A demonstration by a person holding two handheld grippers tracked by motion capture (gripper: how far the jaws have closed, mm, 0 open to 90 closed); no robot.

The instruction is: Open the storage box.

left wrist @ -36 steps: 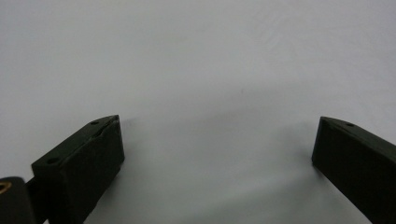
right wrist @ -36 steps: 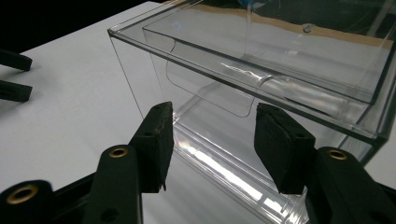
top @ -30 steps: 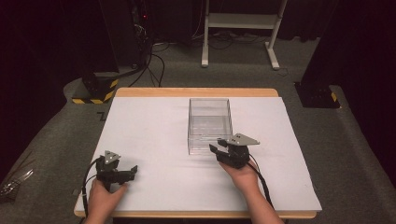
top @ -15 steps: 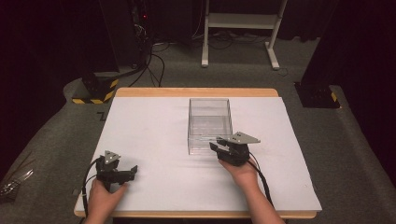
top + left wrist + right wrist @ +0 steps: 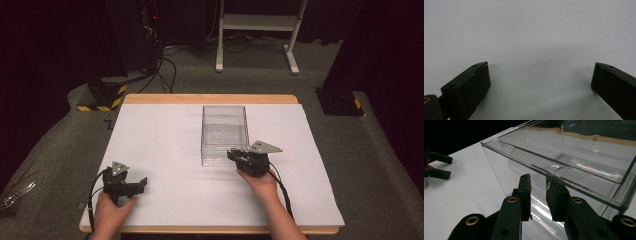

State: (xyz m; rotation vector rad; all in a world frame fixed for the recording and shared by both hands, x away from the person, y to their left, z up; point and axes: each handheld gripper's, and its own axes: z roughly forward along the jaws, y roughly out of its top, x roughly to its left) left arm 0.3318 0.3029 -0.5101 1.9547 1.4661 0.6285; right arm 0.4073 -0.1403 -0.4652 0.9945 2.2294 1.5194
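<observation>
Right gripper (image 5: 235,155) at near right corner of clear plastic box (image 5: 224,131), held by right hand (image 5: 258,182), grey three-cornered plate on top. Jaws in right gripper view (image 5: 538,191) partly apart, one either side of box's near wall close to the corner; narrow gap between them. Contact with wall hard to confirm through clear plastic; cannot tell if pinching or just straddling. Cable trailing back along forearm toward table's near edge.

Left gripper (image 5: 142,181) low on white table cover (image 5: 160,145), near left corner, well apart from box. Held by left hand (image 5: 107,210). Jaws spread wide in left gripper view (image 5: 539,77), nothing between, plain white surface beneath. Left gripper also visible far off at left edge of right gripper view (image 5: 436,166), jaws apart.

Clear plastic box standing upright, open top, roughly mid-table, slightly right of centre and toward far side. Nothing seen inside; curved moulded lip visible on near wall from right gripper view (image 5: 564,162).

Wooden table edge (image 5: 210,98) showing along far side beyond white cover. Grey carpeted floor around. Yellow-black striped base (image 5: 102,97) on floor far left, cables beside it. White frame stand (image 5: 260,30) farther back. Dark base (image 5: 340,102) on floor at right.
</observation>
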